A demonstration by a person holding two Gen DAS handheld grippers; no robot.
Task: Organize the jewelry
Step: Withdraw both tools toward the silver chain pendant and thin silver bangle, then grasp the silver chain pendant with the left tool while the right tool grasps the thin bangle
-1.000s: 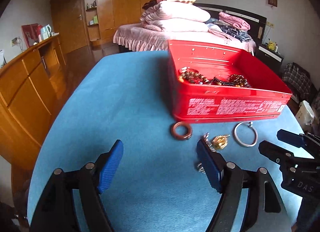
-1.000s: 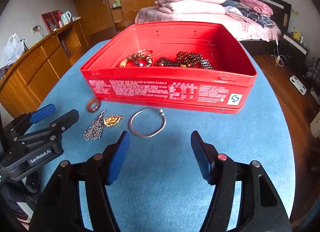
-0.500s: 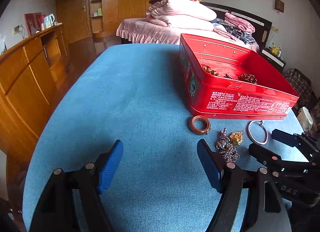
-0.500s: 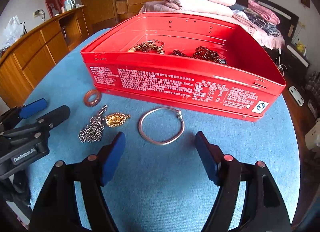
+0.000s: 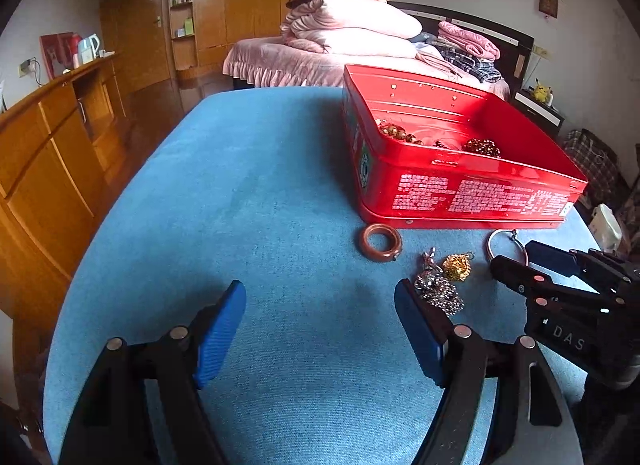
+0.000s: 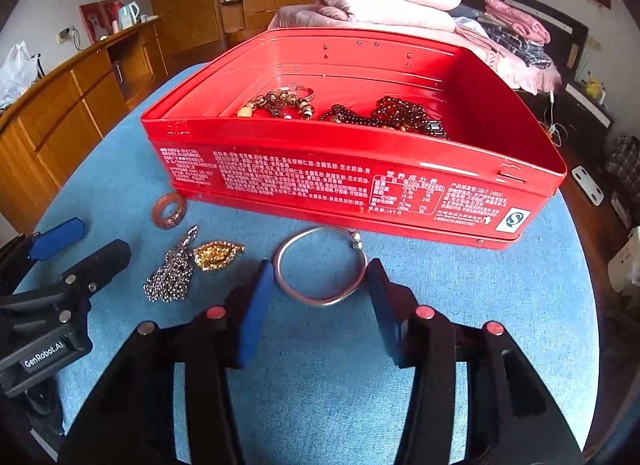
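Red tin (image 6: 352, 169) sits open on the blue surface (image 5: 240, 205); its near wall carries dense white Chinese print, mostly too small to read, with a boxed table and a white square label bearing a blue "S" mark (image 6: 513, 220) at the right end. Left tool's body reads "GenRobot.AI" in the right wrist view; right tool's body reads "DAS" in the left wrist view. Silver bangle (image 6: 320, 267) lies flat on the surface just in front of the tin's near wall, its opening with the small ball ends turned toward the tin, the closed curve toward the right tool (image 6: 320, 307). It lies between the right tool's blue pads (image 6: 252, 313), the tips flanking its near half; whether the pads touch the metal I cannot tell. The right tool's jaws have just been closing and stand at a middling gap with the bangle between them. Left of the bangle: a gold pendant (image 6: 218, 255), then a heap of silver chain (image 6: 172, 275) with its long axis running toward the tin, then a brown ring (image 6: 169, 210) close to the tin's left corner. Left tool (image 5: 320, 325) hovers wide open over bare surface, nothing between its pads, with the chain heap just past its right fingertip. Beaded bracelets (image 6: 280, 103) and dark bead strands (image 6: 392, 115) lie inside the tin.
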